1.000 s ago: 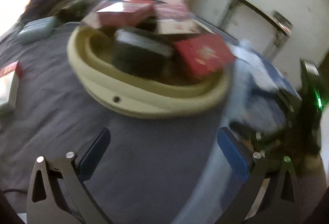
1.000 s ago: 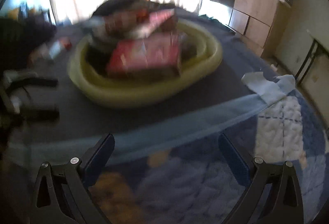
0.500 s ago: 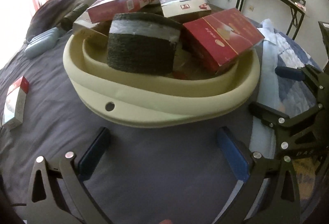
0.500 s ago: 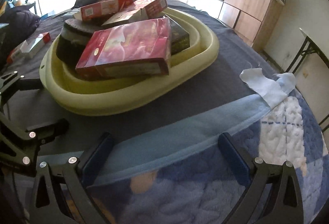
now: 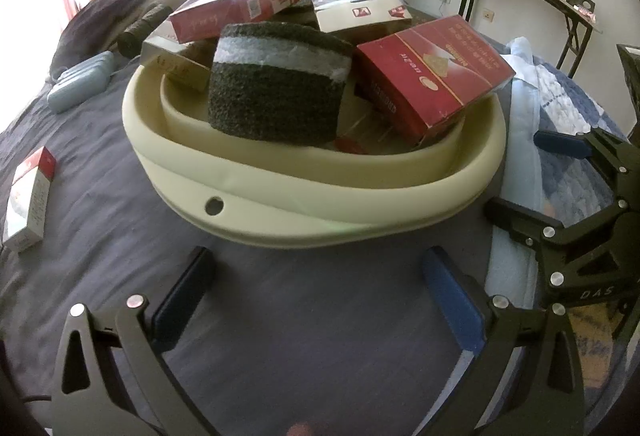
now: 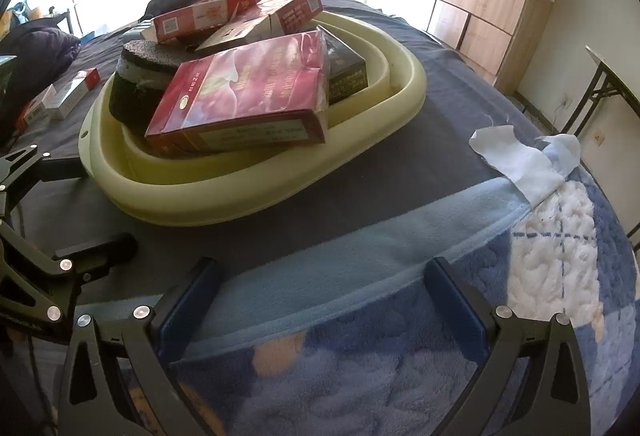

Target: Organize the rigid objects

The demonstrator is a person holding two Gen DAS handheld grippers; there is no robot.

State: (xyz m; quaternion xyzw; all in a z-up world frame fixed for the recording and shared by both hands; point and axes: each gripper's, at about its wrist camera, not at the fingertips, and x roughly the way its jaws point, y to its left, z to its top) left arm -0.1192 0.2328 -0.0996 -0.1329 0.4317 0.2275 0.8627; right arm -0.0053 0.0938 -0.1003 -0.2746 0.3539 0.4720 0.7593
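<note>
Both my claws hang released and empty, left claw (image 5: 316,300) and right claw (image 6: 320,304), just short of the pale yellow oval plastic basin (image 5: 304,211) on the bed, heaped with red cardboard boxes (image 6: 248,99).

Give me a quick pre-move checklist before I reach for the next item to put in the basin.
1. Left gripper open and empty: ok.
2. Right gripper open and empty: ok.
3. Grippers clear of each other: ok, apart.
4. Loose box on the bed, reachable on the left: ok, unobstructed.
5. Room in the basin: not ok, already piled above its rim.
6. Large red box stable: cannot tell, it lies tilted over the rim.
</note>
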